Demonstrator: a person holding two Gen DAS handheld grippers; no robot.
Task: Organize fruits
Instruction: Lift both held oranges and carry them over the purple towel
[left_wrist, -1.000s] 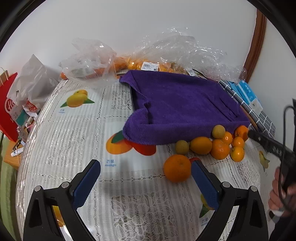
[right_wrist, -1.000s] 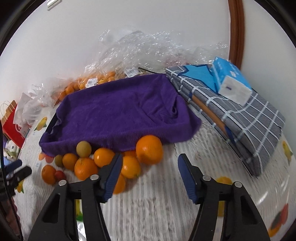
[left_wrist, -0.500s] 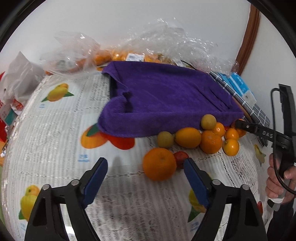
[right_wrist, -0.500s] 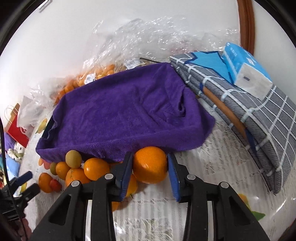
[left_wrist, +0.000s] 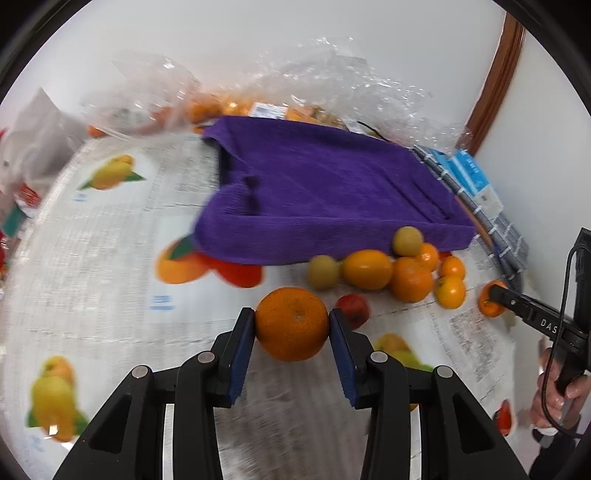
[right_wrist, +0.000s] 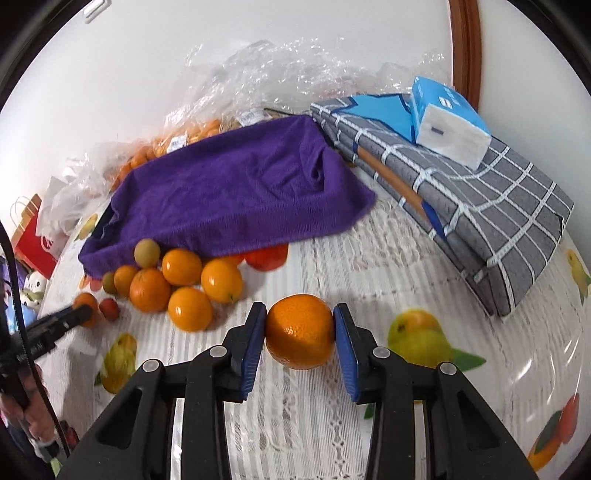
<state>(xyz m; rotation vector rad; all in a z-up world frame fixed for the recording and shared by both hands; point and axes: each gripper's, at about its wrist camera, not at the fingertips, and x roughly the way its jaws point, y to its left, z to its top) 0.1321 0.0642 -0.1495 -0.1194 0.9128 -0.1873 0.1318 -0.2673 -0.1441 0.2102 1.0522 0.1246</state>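
Observation:
My left gripper (left_wrist: 291, 334) is shut on a large orange (left_wrist: 292, 324), just above the tablecloth. My right gripper (right_wrist: 300, 334) is shut on another large orange (right_wrist: 300, 331), held away from the pile. A pile of oranges and small greenish fruits (left_wrist: 388, 267) lies along the front edge of a purple towel (left_wrist: 325, 192); it also shows in the right wrist view (right_wrist: 173, 280). A small red fruit (left_wrist: 354, 309) lies right of my left orange. The right gripper with its orange shows in the left wrist view (left_wrist: 493, 298).
Clear plastic bags holding more oranges (left_wrist: 236, 107) lie behind the towel by the wall. A folded grey checked cloth (right_wrist: 480, 206) with a blue tissue pack (right_wrist: 447, 118) lies at the right. A red paper bag (right_wrist: 33, 236) stands at the far left. A fruit-print lace tablecloth (right_wrist: 369, 258) covers the table.
My left gripper moved in and closed on the large orange. My right gripper, closed on its orange, pulled it back from the towel's edge and the pile.

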